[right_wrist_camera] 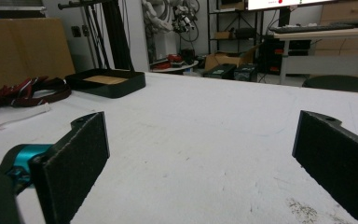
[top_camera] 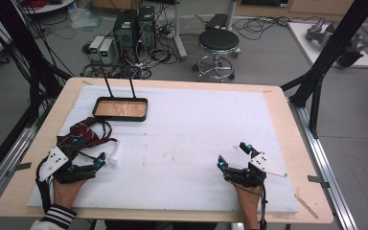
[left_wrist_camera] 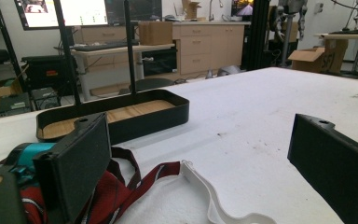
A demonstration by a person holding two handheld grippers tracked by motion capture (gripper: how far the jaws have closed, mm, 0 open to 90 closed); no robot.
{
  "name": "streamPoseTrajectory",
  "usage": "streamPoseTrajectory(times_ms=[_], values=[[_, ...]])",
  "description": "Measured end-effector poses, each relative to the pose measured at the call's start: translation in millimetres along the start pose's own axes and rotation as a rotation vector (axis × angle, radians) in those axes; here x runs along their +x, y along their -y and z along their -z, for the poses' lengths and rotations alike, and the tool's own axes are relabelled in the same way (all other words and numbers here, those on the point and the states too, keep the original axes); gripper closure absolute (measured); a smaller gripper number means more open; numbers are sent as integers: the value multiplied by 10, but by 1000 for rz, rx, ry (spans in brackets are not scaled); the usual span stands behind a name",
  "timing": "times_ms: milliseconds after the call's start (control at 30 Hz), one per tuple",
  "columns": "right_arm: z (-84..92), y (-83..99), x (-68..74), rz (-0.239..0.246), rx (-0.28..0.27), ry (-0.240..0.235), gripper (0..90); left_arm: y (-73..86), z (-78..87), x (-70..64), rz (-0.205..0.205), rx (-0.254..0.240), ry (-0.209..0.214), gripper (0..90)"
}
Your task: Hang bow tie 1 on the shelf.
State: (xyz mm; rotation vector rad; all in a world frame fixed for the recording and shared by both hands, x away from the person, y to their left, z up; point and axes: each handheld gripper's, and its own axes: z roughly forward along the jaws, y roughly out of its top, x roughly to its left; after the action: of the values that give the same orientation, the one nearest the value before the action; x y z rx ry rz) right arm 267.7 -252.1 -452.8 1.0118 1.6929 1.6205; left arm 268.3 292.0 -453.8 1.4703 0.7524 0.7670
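Left gripper (top_camera: 87, 162) sits at the near left of the tabletop (top_camera: 278, 103), held in the person's left hand (top_camera: 67, 189), its jaws spread wide with nothing between them. In the left gripper view its two black pads (left_wrist_camera: 77, 158) stand well apart over the white mat (top_camera: 191, 148). Just beside it, on the far side, lies a bundle of dark red striped fabric (top_camera: 84, 134) (a tie or strap, hard to tell which) with a white band (left_wrist_camera: 214, 200) trailing out of it onto the mat between the jaws. Farther back and a little to the right stands a shallow black tray (top_camera: 120, 109) with a wooden floor, two thin black rods rising from its far edge; it is apart from the fabric. The middle of the mat is bare apart from faint smudges. At the near right, the right gripper (top_camera: 234, 154) rests in the person's right hand (top_camera: 247, 199), jaws likewise wide open and gripping nothing, well apart from the tray and the fabric. Beyond the tabletop a black stool (top_camera: 218, 45) stands on the floor.
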Motion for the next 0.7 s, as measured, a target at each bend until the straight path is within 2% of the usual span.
streamPoseTrajectory(times_ms=[467,700], values=[[1,1,4,2,1,1,28,-5,-16,16,17,12,0,65],[1,1,4,0,2,1,28,-13,-21,30,26,20,16,65]])
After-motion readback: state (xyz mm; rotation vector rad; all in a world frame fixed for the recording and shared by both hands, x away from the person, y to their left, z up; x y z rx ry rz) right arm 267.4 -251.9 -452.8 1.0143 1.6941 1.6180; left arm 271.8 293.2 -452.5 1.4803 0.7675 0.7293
